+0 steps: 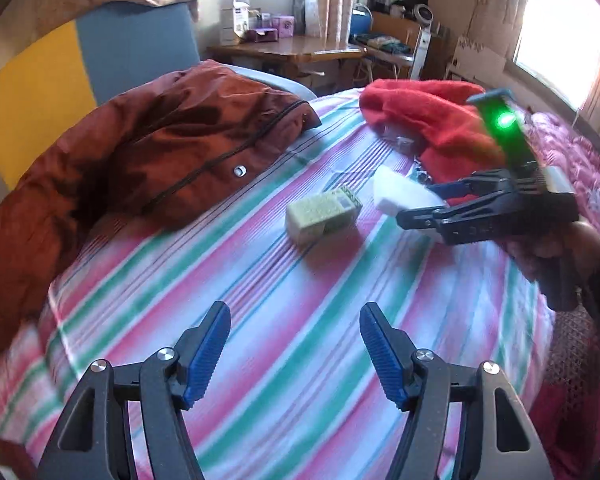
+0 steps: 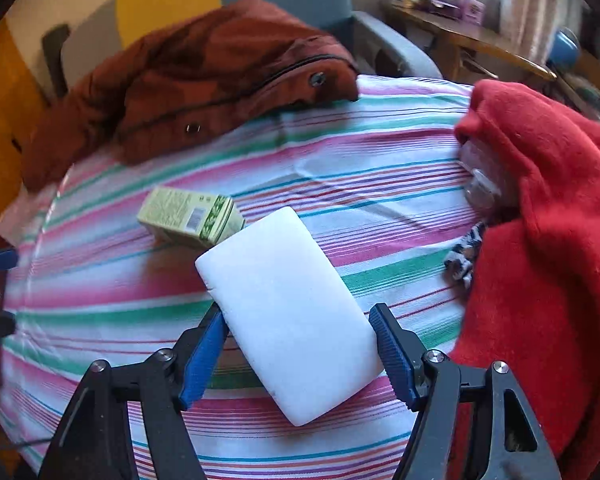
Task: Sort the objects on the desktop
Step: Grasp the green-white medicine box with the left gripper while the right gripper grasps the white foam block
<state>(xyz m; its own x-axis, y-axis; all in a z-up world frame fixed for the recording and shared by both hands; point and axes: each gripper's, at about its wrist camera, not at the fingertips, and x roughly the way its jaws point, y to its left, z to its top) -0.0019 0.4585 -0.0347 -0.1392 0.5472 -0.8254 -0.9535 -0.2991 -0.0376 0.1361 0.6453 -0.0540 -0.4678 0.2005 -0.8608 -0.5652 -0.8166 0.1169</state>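
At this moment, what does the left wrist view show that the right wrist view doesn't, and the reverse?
Only the left wrist view shows the left gripper, open over bare striped sheet, and the whole right gripper from outside, with its green light and the hand holding it.

Only the right wrist view shows the white block sitting between that gripper's fingers, and a black-and-white patterned scrap by the red cloth.

Both show the green box, brown jacket, red cloth and striped sheet.
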